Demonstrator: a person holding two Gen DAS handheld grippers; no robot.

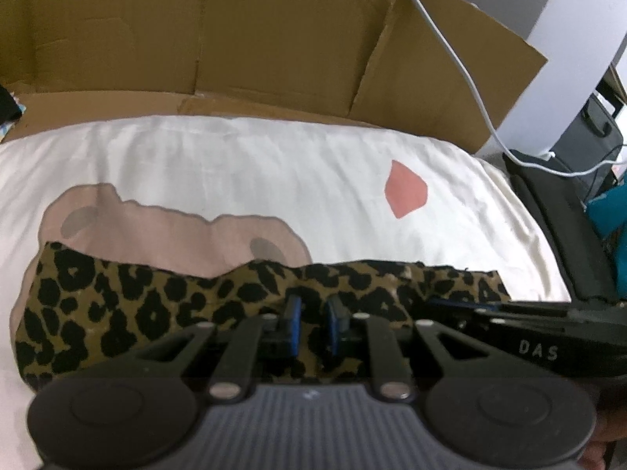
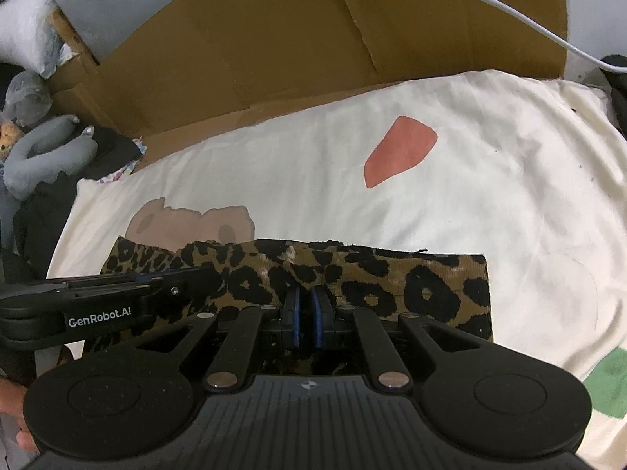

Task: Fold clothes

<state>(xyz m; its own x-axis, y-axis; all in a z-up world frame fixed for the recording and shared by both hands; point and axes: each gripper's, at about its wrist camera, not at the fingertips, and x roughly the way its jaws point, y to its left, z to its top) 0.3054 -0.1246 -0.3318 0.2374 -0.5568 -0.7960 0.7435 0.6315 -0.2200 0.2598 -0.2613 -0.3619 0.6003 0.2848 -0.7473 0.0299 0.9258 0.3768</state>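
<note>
The left tool (image 1: 313, 315) has its blue pads a little apart over the leopard-print garment (image 1: 156, 305), low in the frame; whether cloth sits between them is unclear. The right tool (image 2: 306, 313) has its pads nearly together, and whether they pinch fabric I cannot tell. The garment lies as a long narrow band across the lower middle of both views, on a white bed cover (image 2: 509, 180) with a bear print (image 1: 176, 235). That band shape suggests it is already doubled lengthwise; a crosswise fold probably remains. Its near edge is hidden under the tools, and layers cannot be counted. Cardboard (image 1: 274, 31) stands behind.
</note>
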